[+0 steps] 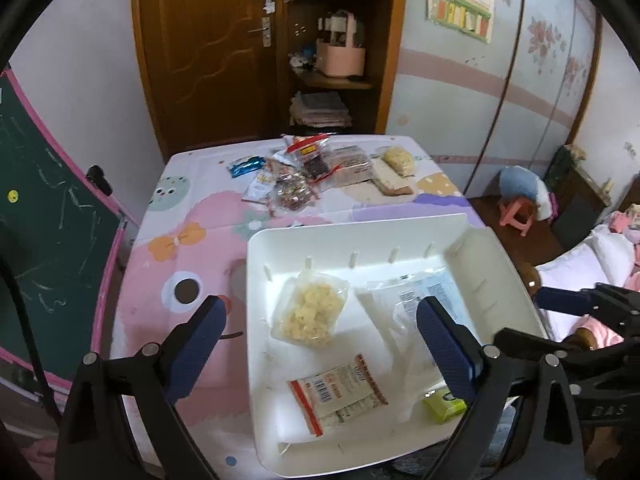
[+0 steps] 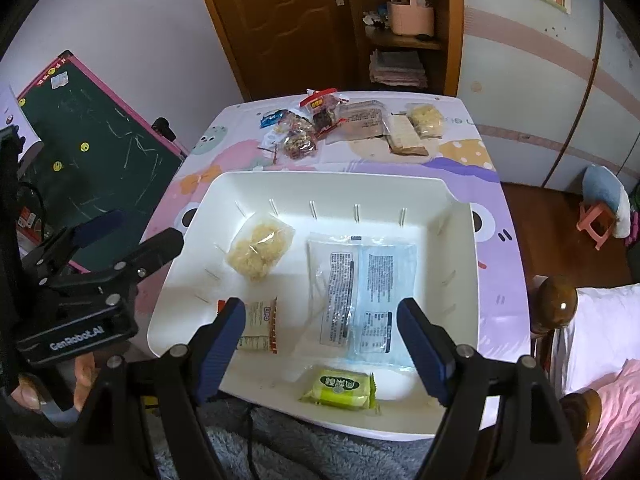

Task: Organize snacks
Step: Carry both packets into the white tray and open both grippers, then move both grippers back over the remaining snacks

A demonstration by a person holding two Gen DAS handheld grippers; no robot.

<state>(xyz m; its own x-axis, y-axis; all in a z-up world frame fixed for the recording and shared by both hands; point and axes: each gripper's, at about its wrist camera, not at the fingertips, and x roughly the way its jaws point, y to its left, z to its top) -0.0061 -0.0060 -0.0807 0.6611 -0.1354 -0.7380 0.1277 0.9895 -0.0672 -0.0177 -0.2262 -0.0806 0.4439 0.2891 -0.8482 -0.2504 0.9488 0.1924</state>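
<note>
We hold both tongs over the near edge of a white tray (image 2: 460, 216) that sits on the table (image 2: 488, 160) with its cartoon-print cover. The left tongs (image 1: 320, 344) stand with their blue-padded fingers wide apart and hold nothing; the right tongs (image 2: 322, 346) are likewise spread wide and empty. In the right wrist view the left tongs appear at the left of the tray, and a hand (image 2: 86, 376) grips their handle.

Four snacks lie inside the tray. A clear bag of pale yellow crumbly snack (image 2: 259, 251) rests in the far left part. Just right of it lies a large clear packet with blue print (image 2: 362, 300), which takes up the middle and right of the tray floor. A small packet with red edges (image 2: 260, 326) lies at the near left, partly behind a finger of the right tongs. A green wrapped snack (image 2: 340, 391) sits at the near edge, apart from the others.

At the far end of the table we see a loose heap of more snack packets (image 2: 344, 124), well apart from the tray.
</note>
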